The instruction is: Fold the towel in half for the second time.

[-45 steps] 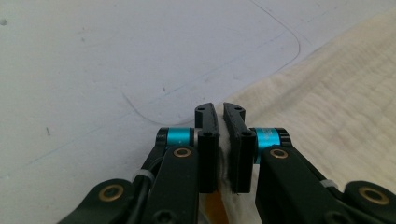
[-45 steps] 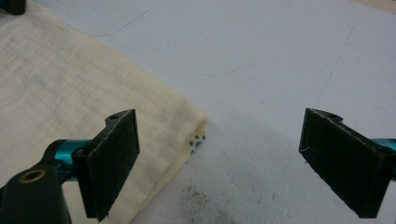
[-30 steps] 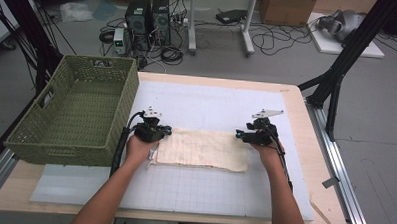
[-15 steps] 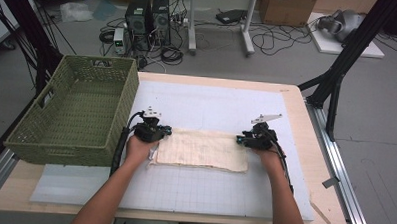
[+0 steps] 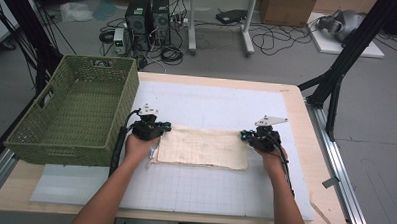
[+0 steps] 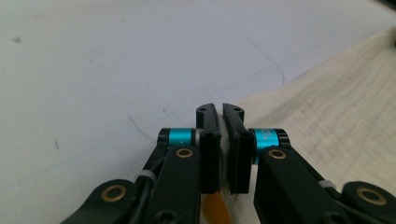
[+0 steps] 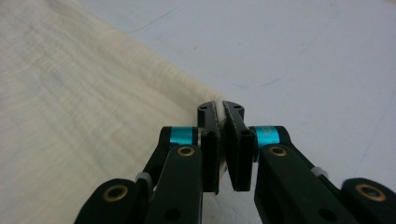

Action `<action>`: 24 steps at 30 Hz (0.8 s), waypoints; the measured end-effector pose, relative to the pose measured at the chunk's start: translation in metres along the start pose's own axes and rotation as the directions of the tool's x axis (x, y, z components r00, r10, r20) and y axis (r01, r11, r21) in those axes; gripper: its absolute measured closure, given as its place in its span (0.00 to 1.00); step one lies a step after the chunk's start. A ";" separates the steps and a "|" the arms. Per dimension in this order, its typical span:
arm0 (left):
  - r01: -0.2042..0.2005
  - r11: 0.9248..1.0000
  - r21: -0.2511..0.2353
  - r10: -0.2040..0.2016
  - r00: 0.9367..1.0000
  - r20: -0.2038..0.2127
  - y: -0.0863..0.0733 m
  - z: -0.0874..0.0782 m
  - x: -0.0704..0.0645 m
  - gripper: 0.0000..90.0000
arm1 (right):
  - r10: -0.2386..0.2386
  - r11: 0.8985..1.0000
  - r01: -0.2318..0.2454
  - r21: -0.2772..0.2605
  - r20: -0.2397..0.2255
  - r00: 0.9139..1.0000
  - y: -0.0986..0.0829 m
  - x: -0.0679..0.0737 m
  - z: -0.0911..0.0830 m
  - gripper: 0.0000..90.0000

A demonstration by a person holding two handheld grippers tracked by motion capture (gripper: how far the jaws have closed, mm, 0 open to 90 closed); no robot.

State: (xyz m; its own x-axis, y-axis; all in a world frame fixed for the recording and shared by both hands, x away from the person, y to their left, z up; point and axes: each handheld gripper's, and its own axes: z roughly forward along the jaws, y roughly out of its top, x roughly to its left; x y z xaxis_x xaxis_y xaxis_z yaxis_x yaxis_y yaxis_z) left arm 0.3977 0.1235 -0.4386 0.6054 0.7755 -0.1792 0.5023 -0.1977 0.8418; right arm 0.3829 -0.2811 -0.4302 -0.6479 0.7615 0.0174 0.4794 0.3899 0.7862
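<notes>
Cream folded cotton cloth [image 5: 203, 147] lies flat mid-mat, right of the green woven basket [image 5: 71, 115]. Left gripper [image 5: 162, 127] clamps its far-left corner; right gripper [image 5: 244, 136] clamps the far-right corner. Soft, light, limp: it should be held by the corners.

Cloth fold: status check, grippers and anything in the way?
Left gripper shut on cloth at its far left corner. Right gripper shut on far right corner. Cloth flat on white mat. Green basket sits left, apart from cloth.
</notes>
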 end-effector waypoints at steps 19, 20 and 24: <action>-0.056 0.996 -0.063 0.059 0.997 0.046 -0.009 -0.030 -0.017 0.93 | -0.058 0.995 0.056 -0.079 -0.028 0.998 -0.010 0.019 -0.028 0.95; -0.055 0.996 -0.063 0.058 0.997 0.049 -0.010 -0.031 -0.017 0.93 | -0.058 0.995 0.056 -0.080 -0.029 0.998 -0.011 0.020 -0.028 0.95; -0.056 0.997 -0.060 0.059 0.997 0.058 -0.013 -0.035 -0.020 0.93 | -0.061 0.994 0.058 -0.088 -0.035 0.998 -0.013 0.024 -0.033 0.95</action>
State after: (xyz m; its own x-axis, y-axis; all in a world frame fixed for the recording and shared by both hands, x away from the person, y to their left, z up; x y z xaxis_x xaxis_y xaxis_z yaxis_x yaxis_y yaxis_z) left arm 0.3573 0.1315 -0.4282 0.6687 0.7266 -0.1579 0.4301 -0.2047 0.8793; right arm 0.3416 -0.2855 -0.4194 -0.6962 0.7178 -0.0092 0.3870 0.3861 0.8373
